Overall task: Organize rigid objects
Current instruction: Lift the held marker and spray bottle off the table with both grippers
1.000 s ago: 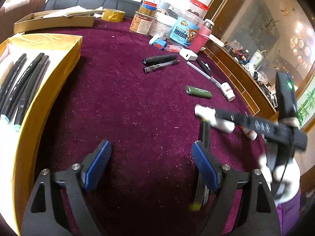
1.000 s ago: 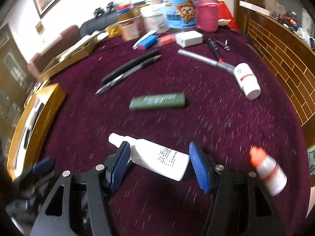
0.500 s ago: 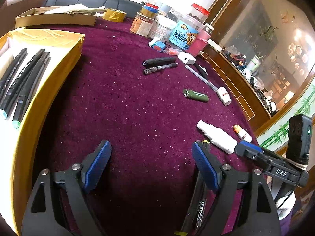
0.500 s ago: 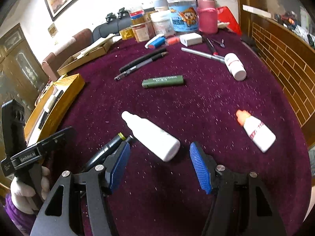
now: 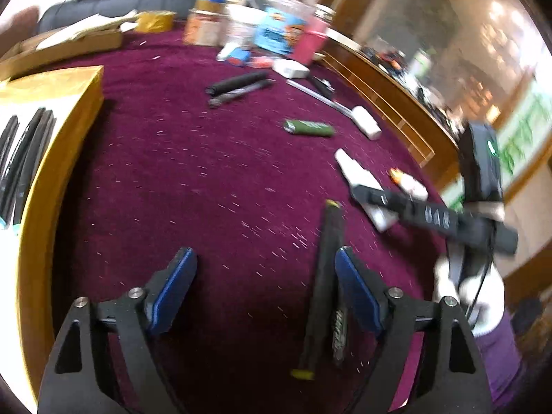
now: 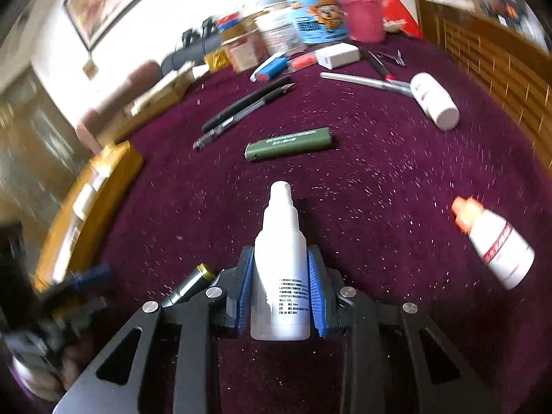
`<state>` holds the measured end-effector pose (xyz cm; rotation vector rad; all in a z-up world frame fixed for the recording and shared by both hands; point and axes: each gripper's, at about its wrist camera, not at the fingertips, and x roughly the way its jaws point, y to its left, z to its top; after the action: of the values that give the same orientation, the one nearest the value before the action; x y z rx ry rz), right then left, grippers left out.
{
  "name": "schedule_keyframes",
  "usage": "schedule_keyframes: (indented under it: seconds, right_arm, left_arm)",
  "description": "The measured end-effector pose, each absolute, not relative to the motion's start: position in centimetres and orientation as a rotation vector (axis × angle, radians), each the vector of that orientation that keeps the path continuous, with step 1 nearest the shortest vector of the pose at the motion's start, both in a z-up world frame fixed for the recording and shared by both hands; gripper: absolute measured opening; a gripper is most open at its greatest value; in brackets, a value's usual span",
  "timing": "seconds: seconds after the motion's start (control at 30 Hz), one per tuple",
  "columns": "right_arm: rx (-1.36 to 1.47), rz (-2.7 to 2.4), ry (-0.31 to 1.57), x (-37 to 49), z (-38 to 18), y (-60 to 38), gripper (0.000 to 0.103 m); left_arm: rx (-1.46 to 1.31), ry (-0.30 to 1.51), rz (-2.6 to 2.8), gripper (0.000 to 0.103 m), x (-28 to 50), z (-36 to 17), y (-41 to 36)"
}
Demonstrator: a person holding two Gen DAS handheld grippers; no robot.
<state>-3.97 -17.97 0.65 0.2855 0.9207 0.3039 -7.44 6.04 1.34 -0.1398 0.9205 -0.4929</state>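
Note:
My right gripper (image 6: 281, 293) is shut on a white spray bottle (image 6: 281, 269), nozzle pointing away, just above the maroon cloth. In the left wrist view the same bottle (image 5: 358, 179) shows at the right gripper's tip (image 5: 362, 195). My left gripper (image 5: 262, 289) is open and empty over the cloth. A black marker with yellow ends (image 5: 324, 289) lies beside its right finger. A gold box (image 5: 51, 158) holding black markers (image 5: 20, 158) is at the left.
A green lighter (image 6: 288, 143), two black pens (image 6: 241, 110), a white pill bottle (image 6: 434, 100), an orange-capped white bottle (image 6: 493, 245) and a silver pen lie on the cloth. Jars, a pink cup and a charger crowd the far edge. A wooden ledge runs along the right.
My right gripper has closed on the white spray bottle, which now points straight ahead between the pads. The left gripper has stayed open and shifted slightly.

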Motion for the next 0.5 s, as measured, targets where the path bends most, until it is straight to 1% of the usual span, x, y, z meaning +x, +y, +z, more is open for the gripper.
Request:
schedule_keyframes:
  seconds: [0.03,0.07,0.13,0.2,0.23,0.3,0.37,0.4,0.5]
  right_arm:
    - [0.315,0.315,0.917,-4.0,0.5,-18.4,0.026]
    - [0.331,0.320,0.915,-3.9,0.4,-18.6,0.026]
    - [0.321,0.316,0.915,-4.0,0.5,-18.4,0.026]
    - [0.311,0.312,0.914,-4.0,0.6,-18.3,0.026]
    - [0.316,0.314,0.914,-4.0,0.5,-18.4,0.026]
    - [0.328,0.319,0.913,-4.0,0.5,-18.6,0.026]
    - [0.329,0.321,0.914,-3.9,0.5,-18.6,0.026]
    - [0.329,0.320,0.913,-3.9,0.5,-18.7,0.026]
    - [0.330,0.321,0.913,-3.9,0.5,-18.6,0.026]
  left_arm:
    - [-0.084,0.915,-0.494,0.076,-8.0,1.4,5.3]
    - [-0.037,0.910,-0.502,0.070,-8.5,1.4,4.6]
    - [0.022,0.913,-0.533,0.066,-9.5,1.3,3.2]
    - [0.065,0.935,-0.543,0.052,-9.8,0.8,2.3]
    - [0.078,0.914,-0.538,0.050,-9.9,0.9,2.2]
    - [0.083,0.924,-0.539,0.032,-9.6,0.9,2.5]
    - [0.073,0.931,-0.539,0.025,-9.5,0.9,3.2]
    - [0.054,0.936,-0.543,0.023,-9.4,0.9,3.7]
    - [0.025,0.942,-0.537,0.022,-9.1,0.7,4.1]
